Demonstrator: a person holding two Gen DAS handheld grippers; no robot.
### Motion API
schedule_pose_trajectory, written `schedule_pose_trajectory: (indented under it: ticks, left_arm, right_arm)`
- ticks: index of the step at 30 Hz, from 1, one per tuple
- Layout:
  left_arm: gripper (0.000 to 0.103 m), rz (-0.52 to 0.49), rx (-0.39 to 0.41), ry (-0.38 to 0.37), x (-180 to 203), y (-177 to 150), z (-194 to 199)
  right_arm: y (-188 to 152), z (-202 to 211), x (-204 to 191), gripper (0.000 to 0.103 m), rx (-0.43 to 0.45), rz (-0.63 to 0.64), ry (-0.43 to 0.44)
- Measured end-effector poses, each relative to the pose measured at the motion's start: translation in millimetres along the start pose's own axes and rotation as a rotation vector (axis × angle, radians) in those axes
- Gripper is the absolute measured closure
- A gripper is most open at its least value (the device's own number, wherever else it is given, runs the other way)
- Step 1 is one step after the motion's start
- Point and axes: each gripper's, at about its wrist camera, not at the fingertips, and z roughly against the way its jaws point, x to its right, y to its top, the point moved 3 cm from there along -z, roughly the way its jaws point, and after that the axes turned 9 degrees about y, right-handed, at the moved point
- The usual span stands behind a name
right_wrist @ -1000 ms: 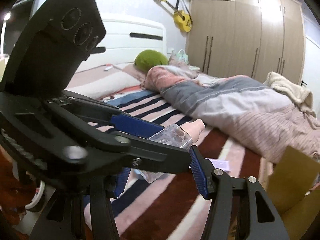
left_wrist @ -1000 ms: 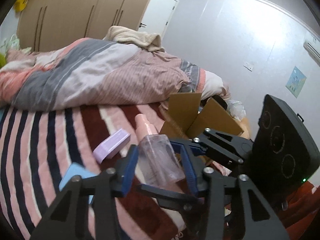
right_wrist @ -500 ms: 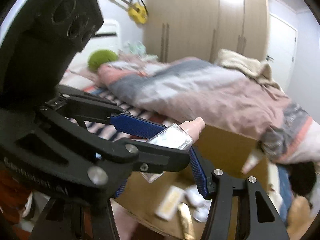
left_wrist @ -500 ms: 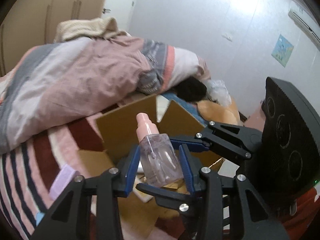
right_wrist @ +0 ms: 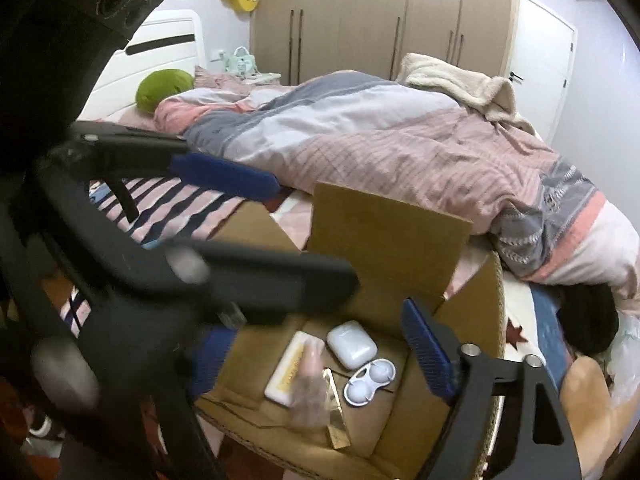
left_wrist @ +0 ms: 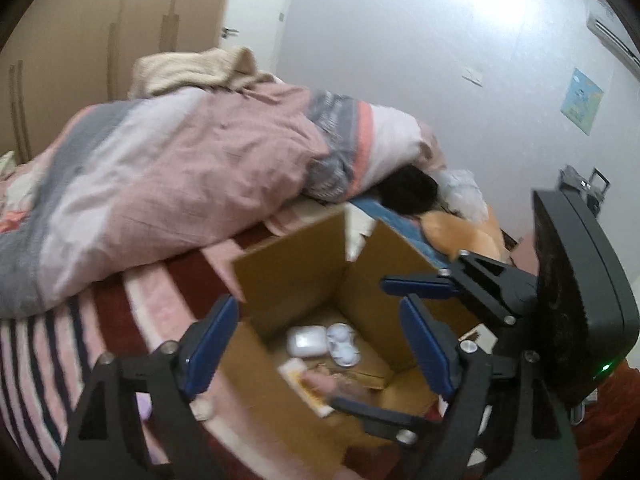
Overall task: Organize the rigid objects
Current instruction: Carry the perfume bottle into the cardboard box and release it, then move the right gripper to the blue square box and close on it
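A clear bottle with a pink cap (right_wrist: 310,384) shows as a blur inside the open cardboard box (right_wrist: 384,236), free of both grippers; it also appears blurred in the left wrist view (left_wrist: 340,384). My left gripper (left_wrist: 318,304) hangs above the box (left_wrist: 288,276), its jaws opening with nothing between the blue pads. My right gripper (right_wrist: 320,320) is over the same box with its jaws opening too, and its left finger is partly hidden behind the left gripper's black finger (right_wrist: 260,276).
The box also holds a white earbud case (right_wrist: 352,344), a contact lens case (right_wrist: 370,386), a flat white and yellow pack (right_wrist: 286,372) and a gold piece (right_wrist: 336,420). The box sits on a striped bedspread (left_wrist: 52,344), with a rumpled duvet (left_wrist: 180,176) behind it.
Both grippers carried the bottle from over the striped bedspread to above the box, then spread their jaws. The bottle has left the pads and dropped into the box.
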Motion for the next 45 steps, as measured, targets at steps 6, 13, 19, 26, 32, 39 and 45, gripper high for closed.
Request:
schedule_pose_trajectory:
  ticks: [6, 13, 19, 26, 32, 39, 45]
  left_arm:
    - [0.017, 0.072, 0.060, 0.160, -68, -22, 50]
    - [0.016, 0.204, 0.070, 0.336, -156, -87, 99]
    - [0.016, 0.329, 0.024, 0.434, -211, -167, 110]
    - [0.016, 0.449, -0.017, 0.440, -240, -229, 110]
    - [0.016, 0.479, -0.031, 0.423, -245, -246, 107]
    - [0.016, 0.465, -0.025, 0.400, -239, -235, 103]
    - [0.016, 0.421, -0.014, 0.319, -221, -219, 100]
  right_arm:
    - [22, -4, -53, 0.000, 0.063, 0.123, 0.093]
    - [38, -45, -136, 0.000, 0.056, 0.219, 0.301]
    - [23, -114, -190, 0.000, -0.022, 0.198, 0.410]
    - [-10, -211, -218, 0.000, -0.133, 0.269, 0.311]
    - [-9, -243, -210, 0.022, -0.173, 0.261, 0.247]
    - [-13, -256, -211, 0.022, -0.229, 0.295, 0.267]
    - [-3, -224, -209, 0.023, -0.144, 0.268, 0.317]
